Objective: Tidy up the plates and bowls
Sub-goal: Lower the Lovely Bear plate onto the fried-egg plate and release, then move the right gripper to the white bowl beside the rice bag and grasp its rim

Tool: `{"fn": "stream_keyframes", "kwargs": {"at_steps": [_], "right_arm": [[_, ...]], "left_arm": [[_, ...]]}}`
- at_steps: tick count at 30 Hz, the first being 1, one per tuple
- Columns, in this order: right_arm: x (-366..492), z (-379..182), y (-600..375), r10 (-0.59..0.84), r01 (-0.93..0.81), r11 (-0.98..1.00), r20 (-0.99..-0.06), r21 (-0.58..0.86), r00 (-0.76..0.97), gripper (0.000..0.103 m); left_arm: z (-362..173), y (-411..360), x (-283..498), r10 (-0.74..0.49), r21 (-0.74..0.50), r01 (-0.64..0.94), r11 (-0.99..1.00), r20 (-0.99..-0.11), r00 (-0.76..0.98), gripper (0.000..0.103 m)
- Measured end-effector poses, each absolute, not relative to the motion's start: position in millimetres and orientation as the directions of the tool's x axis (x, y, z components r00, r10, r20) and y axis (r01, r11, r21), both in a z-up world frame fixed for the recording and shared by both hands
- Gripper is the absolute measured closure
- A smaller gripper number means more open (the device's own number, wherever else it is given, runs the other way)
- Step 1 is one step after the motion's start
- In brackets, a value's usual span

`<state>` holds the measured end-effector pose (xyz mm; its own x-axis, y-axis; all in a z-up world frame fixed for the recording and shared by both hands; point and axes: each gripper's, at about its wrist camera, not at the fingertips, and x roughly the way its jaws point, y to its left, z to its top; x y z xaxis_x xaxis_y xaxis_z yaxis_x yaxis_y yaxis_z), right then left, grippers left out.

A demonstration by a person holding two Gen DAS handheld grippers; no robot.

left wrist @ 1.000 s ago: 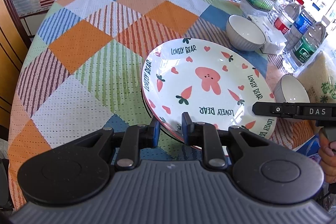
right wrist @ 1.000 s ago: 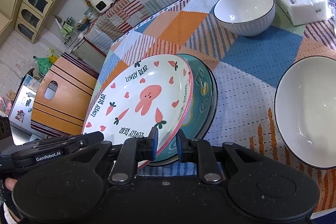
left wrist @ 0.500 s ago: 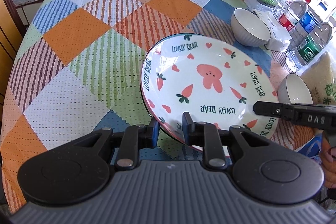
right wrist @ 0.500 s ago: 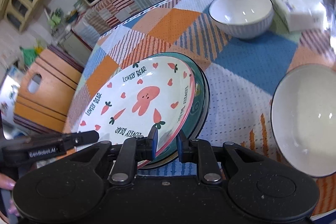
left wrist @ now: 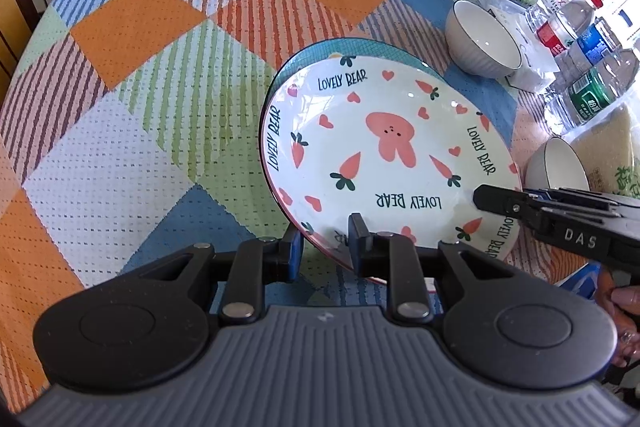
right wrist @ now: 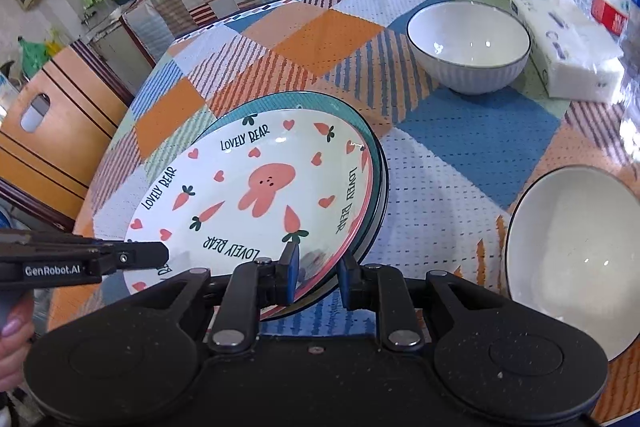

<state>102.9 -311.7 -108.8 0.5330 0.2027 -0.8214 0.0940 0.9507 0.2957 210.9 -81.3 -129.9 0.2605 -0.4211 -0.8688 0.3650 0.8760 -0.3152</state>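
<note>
Left wrist view: left gripper (left wrist: 325, 242) clamps the near rim of the bear plate (left wrist: 390, 163), one finger under the rim, one on top. Right gripper (left wrist: 496, 197) comes in from 3 o'clock onto the same plate. Right wrist view: right gripper (right wrist: 316, 267) also clamped on the bear plate (right wrist: 256, 195) rim. Bear plate sits over a teal plate (right wrist: 376, 179), whose edge shows at 12 to 3 o'clock; can't tell whether it is lifted off it. Far bowl (right wrist: 469, 45) at 1 o'clock, near bowl (right wrist: 576, 259) at 3 o'clock, both on the tablecloth (right wrist: 472, 135). Tissue pack (right wrist: 568, 63) just beside the far bowl; bottles (left wrist: 588, 79) at the table's right edge.
</note>
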Motion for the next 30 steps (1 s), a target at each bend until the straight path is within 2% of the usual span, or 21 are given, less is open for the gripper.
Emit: {"fn": "stream_keyframes", "kwargs": {"at_steps": [5, 8, 12, 20, 30], "right_arm": [[102.3, -105.1, -281.5, 0.049, -0.012, 0.999, -0.825, 0.051, 0.563, 0.068], [106.1, -111.6, -278.6, 0.018, -0.012, 1.0, -0.832, 0.013, 0.554, 0.068], [105.3, -114.6, -267.3, -0.058, -0.058, 0.992, -0.813, -0.112, 0.58, 0.068], [86.5, -95.8, -272.7, -0.007, -0.075, 0.994, -0.756, -0.074, 0.655, 0.069], [47.5, -45.8, -283.8, 0.08, -0.135, 0.991, -0.712, -0.021, 0.697, 0.067]], "left_arm": [[-135.8, -84.5, 216.0, -0.405, -0.322, 0.331, 0.887, -0.888, 0.219, 0.079], [-137.2, -89.4, 216.3, -0.377, -0.295, 0.334, 0.895, -0.901, 0.215, 0.08], [-135.9, -95.2, 215.9, -0.358, -0.284, 0.318, 0.905, -0.911, 0.205, 0.079], [-114.6, -98.9, 192.9, -0.329, -0.243, 0.324, 0.914, -0.913, 0.243, 0.08], [-53.9, -106.3, 148.2, -0.31, -0.161, 0.393, 0.905, -0.883, 0.353, 0.078]]}}
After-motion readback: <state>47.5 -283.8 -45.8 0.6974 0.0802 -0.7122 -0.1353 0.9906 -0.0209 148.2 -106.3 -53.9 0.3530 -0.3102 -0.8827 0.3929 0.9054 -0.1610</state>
